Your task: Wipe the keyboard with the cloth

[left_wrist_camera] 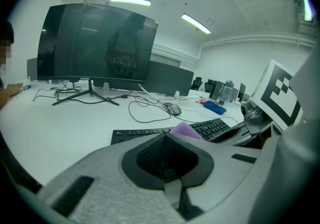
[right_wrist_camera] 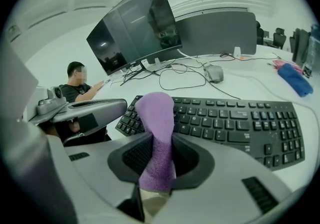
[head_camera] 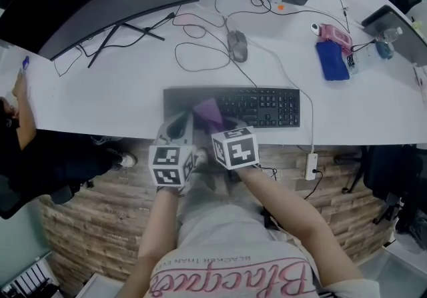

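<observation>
1. The right gripper (right_wrist_camera: 157, 165) has its jaws clamped on the purple cloth (right_wrist_camera: 156, 118). The cloth is bunched into a narrow roll that sticks out past the jaws over the left end of the keyboard (right_wrist_camera: 235, 120). I cannot tell whether the cloth tip is touching the keys.
2. The roll could slip. Only its lower end sits in the jaws, so dragging it across the key edges may pull it loose or fold it back.
3. Coverage could be poor. A tip this thin would wipe only a thin stripe and would likely miss the far rows and the right end.
4. The keyboard could slide. The left gripper (left_wrist_camera: 167, 165) has its jaws together on nothing, and it sits just beside the right one at the near left of the keyboard. It is not holding the keyboard down, so a firm sideways wipe may push the keyboard along the desk (head_camera: 100, 100).
5. The grippers could bump. They sit close together, so a stroke to the left may knock one against the other.
6. If the wrist drops too low, the hard jaw ends rather than the cloth would scrape the keys.
</observation>
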`<move>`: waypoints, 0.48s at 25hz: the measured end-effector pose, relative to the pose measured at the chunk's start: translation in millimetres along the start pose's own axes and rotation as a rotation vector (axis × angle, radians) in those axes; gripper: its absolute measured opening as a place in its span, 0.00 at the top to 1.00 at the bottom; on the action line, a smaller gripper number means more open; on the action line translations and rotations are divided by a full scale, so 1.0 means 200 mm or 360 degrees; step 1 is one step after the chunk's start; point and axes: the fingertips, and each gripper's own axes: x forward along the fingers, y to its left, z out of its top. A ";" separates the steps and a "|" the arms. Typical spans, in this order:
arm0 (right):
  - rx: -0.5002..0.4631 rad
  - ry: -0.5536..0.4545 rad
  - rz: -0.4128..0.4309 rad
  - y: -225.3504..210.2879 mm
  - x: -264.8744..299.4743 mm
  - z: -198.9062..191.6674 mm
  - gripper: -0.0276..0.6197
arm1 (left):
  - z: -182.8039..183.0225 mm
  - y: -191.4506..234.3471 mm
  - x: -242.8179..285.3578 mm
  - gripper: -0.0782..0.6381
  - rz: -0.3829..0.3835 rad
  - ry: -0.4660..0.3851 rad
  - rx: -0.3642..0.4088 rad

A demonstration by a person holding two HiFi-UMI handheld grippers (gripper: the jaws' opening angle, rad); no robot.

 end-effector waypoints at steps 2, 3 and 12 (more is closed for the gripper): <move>0.0004 -0.0001 -0.0013 -0.04 -0.02 -0.01 0.81 | 0.01 -0.04 0.03 0.88 -0.0015 0.0003 0.0006; 0.0008 -0.0002 -0.0020 -0.07 -0.03 -0.01 0.81 | 0.01 -0.07 0.04 0.88 -0.0024 0.0005 0.0010; 0.0053 -0.0018 -0.0066 -0.27 -0.14 -0.06 0.81 | 0.03 -0.29 0.16 0.88 -0.0103 0.0020 0.0051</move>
